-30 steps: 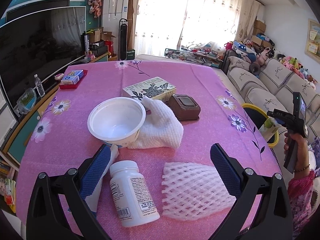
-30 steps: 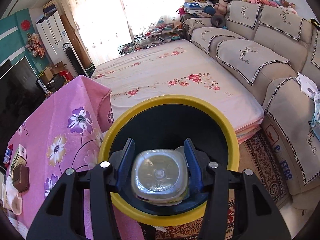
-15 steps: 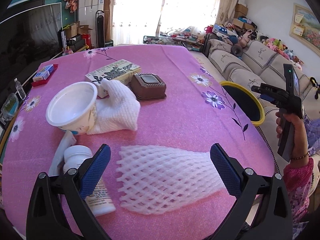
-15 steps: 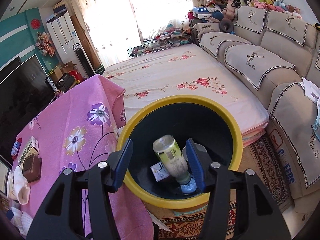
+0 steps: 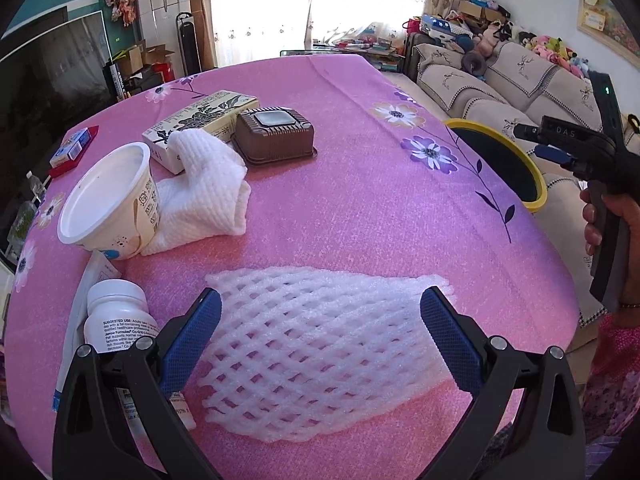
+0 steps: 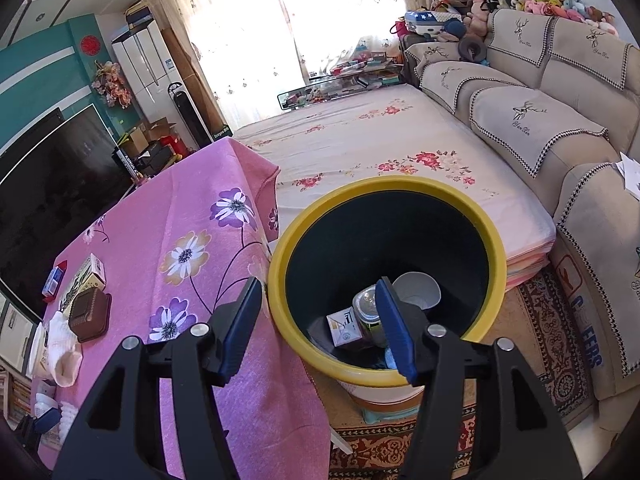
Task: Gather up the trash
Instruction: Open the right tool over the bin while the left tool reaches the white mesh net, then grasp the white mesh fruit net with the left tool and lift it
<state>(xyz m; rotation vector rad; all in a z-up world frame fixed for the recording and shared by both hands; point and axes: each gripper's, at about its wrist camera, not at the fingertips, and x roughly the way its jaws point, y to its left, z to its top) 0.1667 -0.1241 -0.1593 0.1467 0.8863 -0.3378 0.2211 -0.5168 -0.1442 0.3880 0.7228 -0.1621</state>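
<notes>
A white foam net sleeve lies flat on the pink tablecloth, and my left gripper hangs open just above it, its blue pads astride the net without touching. A white pill bottle lies left of that gripper. My right gripper is over the near rim of the yellow-rimmed bin; its jaws are opening with nothing between them. Inside the bin lie a plastic bottle, a white cup and a small carton.
On the table also stand a white paper tub, a folded white cloth, a brown box and a printed carton. A hand holds the right gripper beside the table's right edge. Sofa and mattress lie beyond the bin.
The right gripper let go of the plastic bottle, which dropped into the bin, and its jaws widened. The left gripper moved right and down from the pill bottle to over the foam net.
</notes>
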